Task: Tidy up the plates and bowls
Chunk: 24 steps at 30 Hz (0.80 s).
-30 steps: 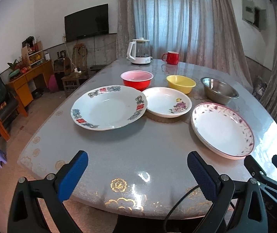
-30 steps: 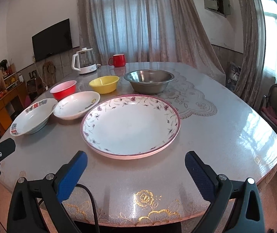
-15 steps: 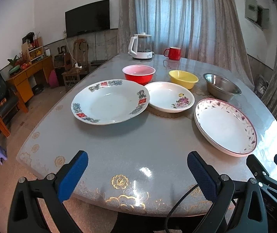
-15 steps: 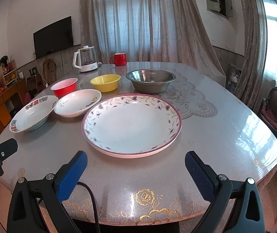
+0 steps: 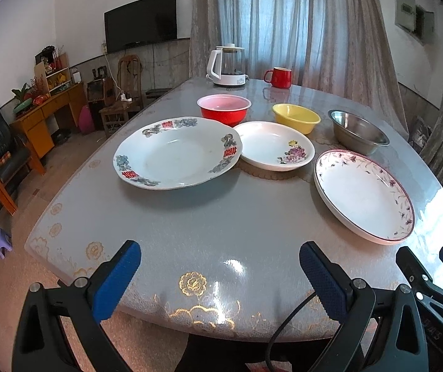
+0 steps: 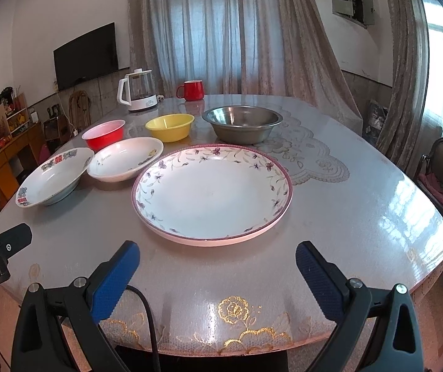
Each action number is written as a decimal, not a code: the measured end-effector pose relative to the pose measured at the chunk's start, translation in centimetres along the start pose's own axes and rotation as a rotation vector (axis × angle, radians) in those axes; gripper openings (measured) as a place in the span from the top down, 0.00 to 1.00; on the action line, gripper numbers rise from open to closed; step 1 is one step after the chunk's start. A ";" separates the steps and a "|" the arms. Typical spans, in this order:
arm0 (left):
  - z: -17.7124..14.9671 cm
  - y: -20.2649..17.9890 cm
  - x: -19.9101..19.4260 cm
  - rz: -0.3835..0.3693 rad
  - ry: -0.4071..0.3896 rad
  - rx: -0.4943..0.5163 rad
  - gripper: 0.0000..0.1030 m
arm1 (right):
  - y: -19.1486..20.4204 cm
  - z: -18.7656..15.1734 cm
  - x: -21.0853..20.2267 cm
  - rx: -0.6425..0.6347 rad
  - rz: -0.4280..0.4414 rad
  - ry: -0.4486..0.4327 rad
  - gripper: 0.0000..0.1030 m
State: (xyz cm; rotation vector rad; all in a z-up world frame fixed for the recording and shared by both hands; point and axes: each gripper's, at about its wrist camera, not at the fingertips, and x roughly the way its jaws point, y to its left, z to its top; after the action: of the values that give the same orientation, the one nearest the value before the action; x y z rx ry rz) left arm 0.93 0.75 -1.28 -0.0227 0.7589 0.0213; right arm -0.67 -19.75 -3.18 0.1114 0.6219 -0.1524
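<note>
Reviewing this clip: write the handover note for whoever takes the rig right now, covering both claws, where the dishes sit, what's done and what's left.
Left claw: open, empty, hovering at the table's near edge.
Right claw: open, empty, just short of the purple-rimmed plate.
Front row, left to right: blue-and-red patterned plate, flower plate, whose rim it seems to overlap, purple-rimmed plate.
Back row: red bowl, yellow bowl, steel bowl.
Done: nothing stacked yet.
Left: all plates and bowls still need organizing. The kettle and mug stand at the far end.
</note>
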 end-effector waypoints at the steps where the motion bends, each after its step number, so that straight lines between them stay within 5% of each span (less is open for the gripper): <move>1: 0.0 0.0 0.0 0.001 0.000 -0.001 0.00 | 0.0 0.0 0.0 -0.002 -0.001 0.003 0.00; 24: -0.1 1.0 1.3 -0.042 0.051 -0.011 0.00 | 1.4 0.3 1.1 -0.069 0.011 0.037 0.00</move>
State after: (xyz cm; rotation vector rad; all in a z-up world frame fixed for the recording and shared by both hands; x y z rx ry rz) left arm 1.80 1.71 -2.25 -0.0501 0.8093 -0.0150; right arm 0.58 -18.57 -3.49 0.0511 0.6629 -0.1180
